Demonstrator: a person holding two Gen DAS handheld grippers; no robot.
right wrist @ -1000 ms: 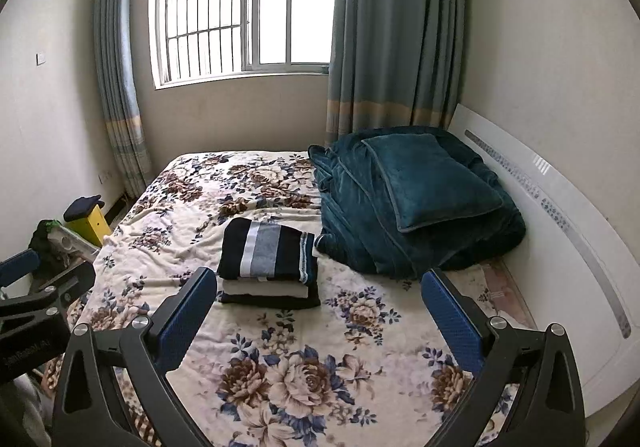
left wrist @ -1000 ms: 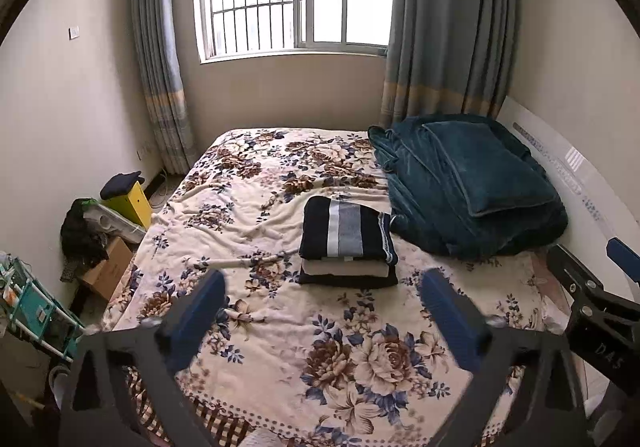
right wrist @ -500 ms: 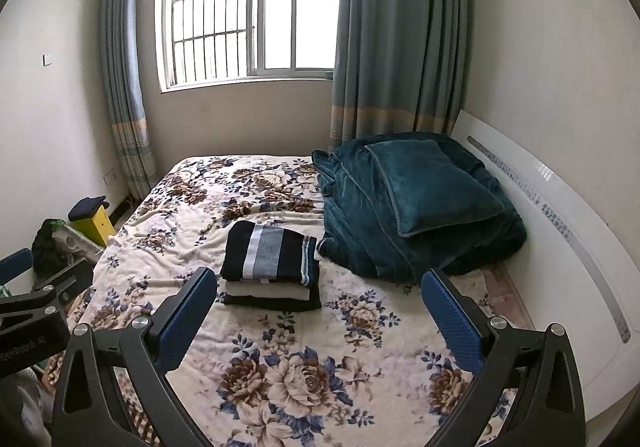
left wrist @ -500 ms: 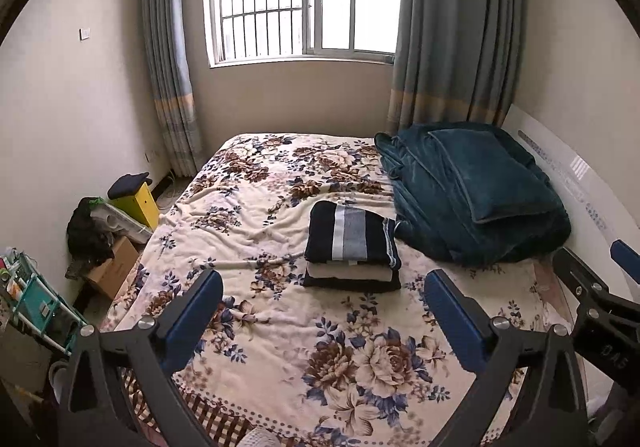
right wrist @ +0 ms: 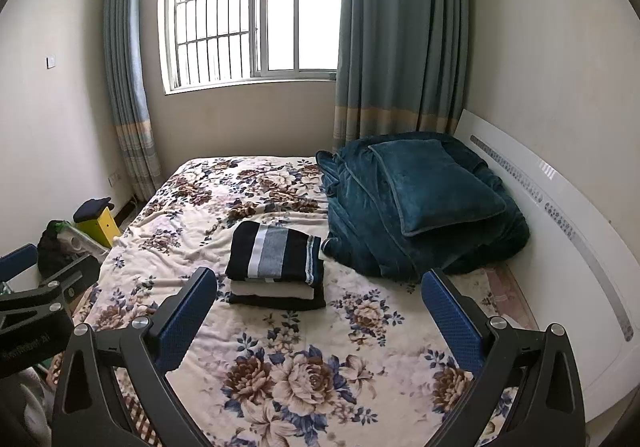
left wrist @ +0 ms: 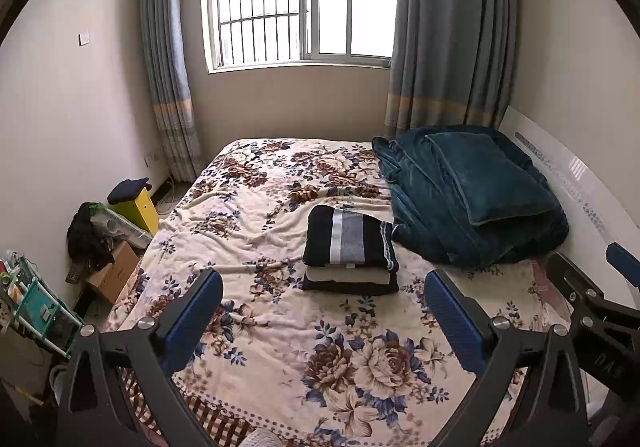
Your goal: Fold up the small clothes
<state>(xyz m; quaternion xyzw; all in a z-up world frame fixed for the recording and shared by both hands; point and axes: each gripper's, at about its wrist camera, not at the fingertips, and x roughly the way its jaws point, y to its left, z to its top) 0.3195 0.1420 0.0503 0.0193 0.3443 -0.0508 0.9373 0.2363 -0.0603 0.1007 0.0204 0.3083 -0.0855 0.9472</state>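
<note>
Both your claws, left claw [left wrist: 322, 307] and right claw [right wrist: 320, 305], hang wide open and empty, well short of the stack of 3 folded clothes [left wrist: 350, 249] beside the teal blanket [left wrist: 472, 199].

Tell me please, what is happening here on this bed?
A person holds two grippers above the floral bed. The left gripper and the right gripper are both open and hold nothing. A stack of folded clothes lies in the middle of the bed, a striped dark piece on top, beside a teal blanket. Neither gripper touches the stack.
</note>
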